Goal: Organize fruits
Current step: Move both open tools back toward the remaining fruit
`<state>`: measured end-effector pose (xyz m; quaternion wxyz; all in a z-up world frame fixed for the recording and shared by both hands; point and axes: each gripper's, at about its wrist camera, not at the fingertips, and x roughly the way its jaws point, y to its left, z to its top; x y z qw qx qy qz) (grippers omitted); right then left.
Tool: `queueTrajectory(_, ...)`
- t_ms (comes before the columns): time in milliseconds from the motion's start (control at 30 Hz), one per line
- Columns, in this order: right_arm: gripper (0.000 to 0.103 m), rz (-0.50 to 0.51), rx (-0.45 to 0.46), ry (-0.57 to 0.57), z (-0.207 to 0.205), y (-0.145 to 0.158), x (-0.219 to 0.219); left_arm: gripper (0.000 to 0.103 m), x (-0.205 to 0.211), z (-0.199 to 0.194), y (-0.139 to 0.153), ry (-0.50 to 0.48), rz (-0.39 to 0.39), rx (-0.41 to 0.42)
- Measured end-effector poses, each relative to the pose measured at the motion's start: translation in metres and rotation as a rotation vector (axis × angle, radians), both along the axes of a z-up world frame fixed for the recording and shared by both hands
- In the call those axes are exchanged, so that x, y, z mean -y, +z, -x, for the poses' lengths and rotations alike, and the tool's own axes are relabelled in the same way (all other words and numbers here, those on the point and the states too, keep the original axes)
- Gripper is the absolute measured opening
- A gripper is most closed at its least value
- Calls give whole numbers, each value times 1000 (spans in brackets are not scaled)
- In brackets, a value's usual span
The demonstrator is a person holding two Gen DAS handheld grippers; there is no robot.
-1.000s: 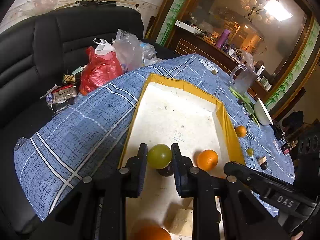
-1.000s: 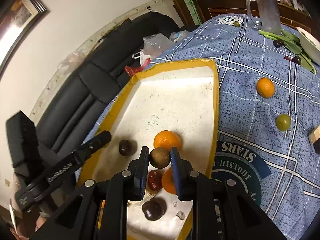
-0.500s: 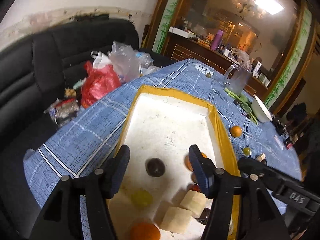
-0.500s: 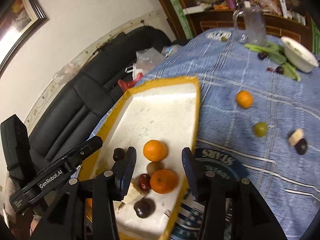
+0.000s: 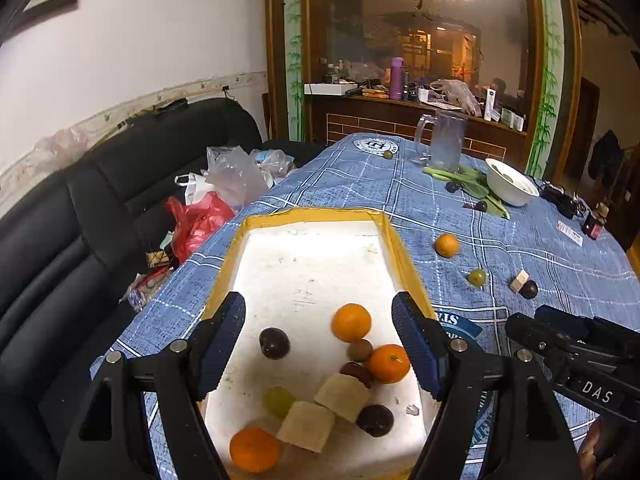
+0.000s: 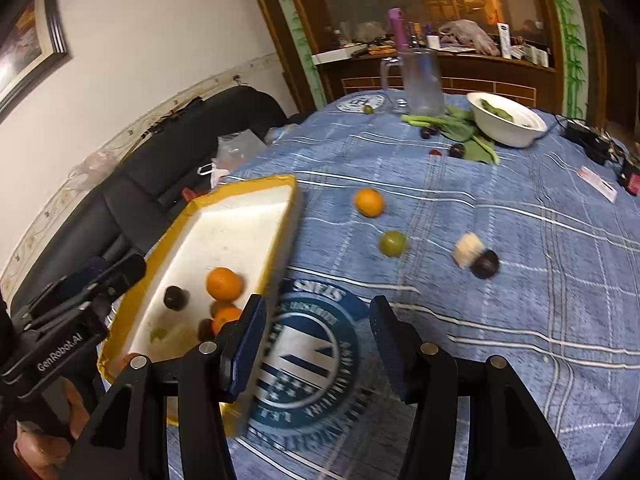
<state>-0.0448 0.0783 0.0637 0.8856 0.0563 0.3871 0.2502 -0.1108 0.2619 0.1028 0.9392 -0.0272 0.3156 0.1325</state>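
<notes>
**Both grippers empty, fruit left in the tray**

A second ago the left gripper point(image 5: 320, 344) pinched a green fruit and the right gripper point(image 6: 318, 344) pinched a brown one. Now both have let go: the jaws of each are opening, spread wide, with nothing between the pads.

The green fruit point(image 5: 279, 400) now lies on the white floor of the yellow-rimmed tray point(image 5: 316, 213), below the left gripper's fingertips and touching a pale block point(image 5: 306, 426). The brown fruit point(image 5: 359, 350) rests just inside the left gripper's right finger, between two oranges point(image 5: 351, 322) point(image 5: 389, 363). A dark plum point(image 5: 274, 343) sits near the left finger, a second dark plum point(image 5: 375, 420) lies lower by the right finger, and a third orange point(image 5: 254, 450) is at the tray's near edge. A second pale block point(image 5: 342, 396) lies against the first.

The left gripper has pulled back, so far more of the tray and table point(image 5: 540, 264) shows than before. The right gripper has swung off the tray: it now hangs over the round emblem point(image 6: 304, 360) on the blue cloth, with the tray to its left, its left finger overlapping the tray's near corner.

Ahead of the right gripper, loose on the table, lie an orange point(image 6: 369, 202), a green fruit point(image 6: 392, 243), and a pale block point(image 6: 467, 250) touching a dark plum point(image 6: 485, 264). These sit as they did before.
</notes>
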Motion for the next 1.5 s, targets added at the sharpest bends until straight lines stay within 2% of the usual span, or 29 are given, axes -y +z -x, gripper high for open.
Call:
queueTrajectory(500,60,13,30,-37,14,-1,32,76,45,1,5,-78,-67,-11)
queueTrajectory(1033,63,17,5,-53,13,-8,41,79,51,-6,-4,-109,-39,-50)
queueTrajectory(1300,63,46,-21,-98,7,-16,63,79,46,-15,-13,-115,9,-79)
queueTrajectory(1500,63,78,-46,-158,-14,-21,90,79,43,-20,-15,-143,107,-87)
